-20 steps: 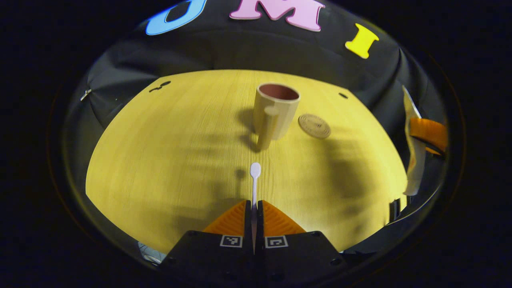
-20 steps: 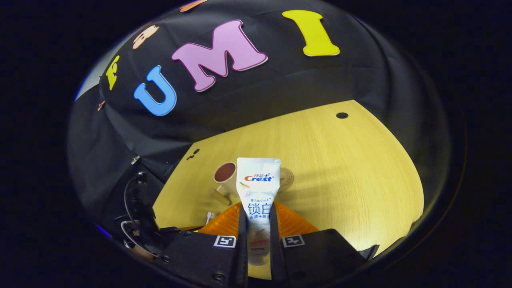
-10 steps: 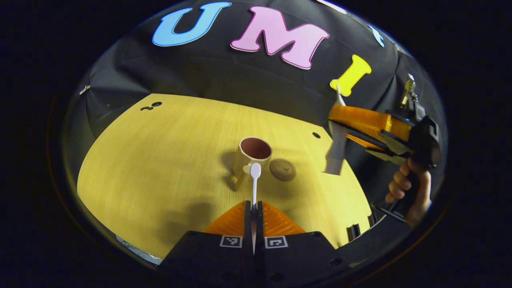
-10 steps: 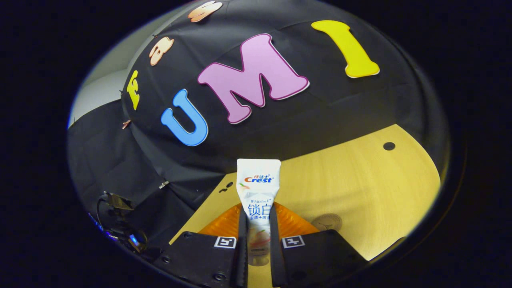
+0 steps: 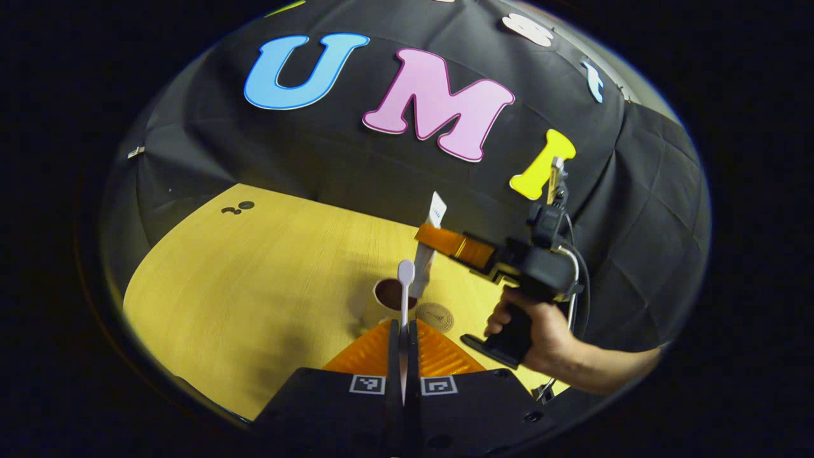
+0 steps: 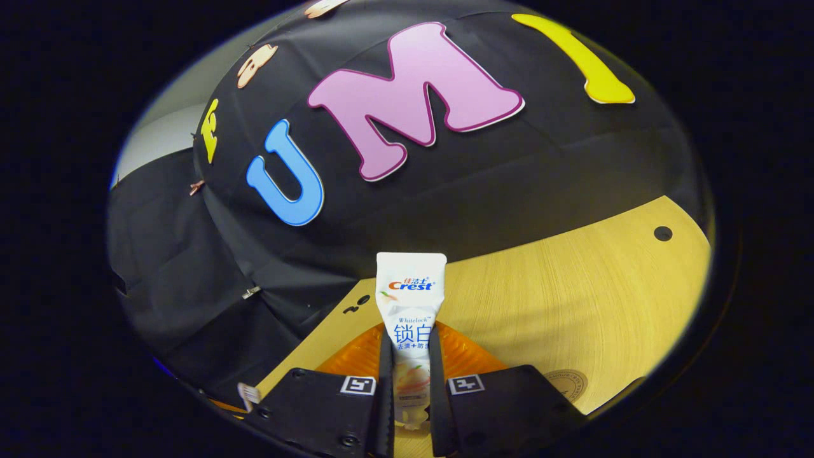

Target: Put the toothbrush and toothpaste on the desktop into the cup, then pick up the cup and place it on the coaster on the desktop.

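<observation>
Right tongs (image 5: 435,234) with clamped toothpaste (image 5: 427,254) now over cup (image 5: 389,300); left tongs (image 5: 403,331) gripping toothbrush (image 5: 405,286).

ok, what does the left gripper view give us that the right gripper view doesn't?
Left gripper view: the cup, the toothbrush pinched in the left tool, and a hand holding the right tool side-on, with the toothpaste reaching down near the cup's rim. Right gripper view: the toothpaste's printed front, clamped between that tool's fingers. Shared: toothpaste, coaster, desktop.
</observation>
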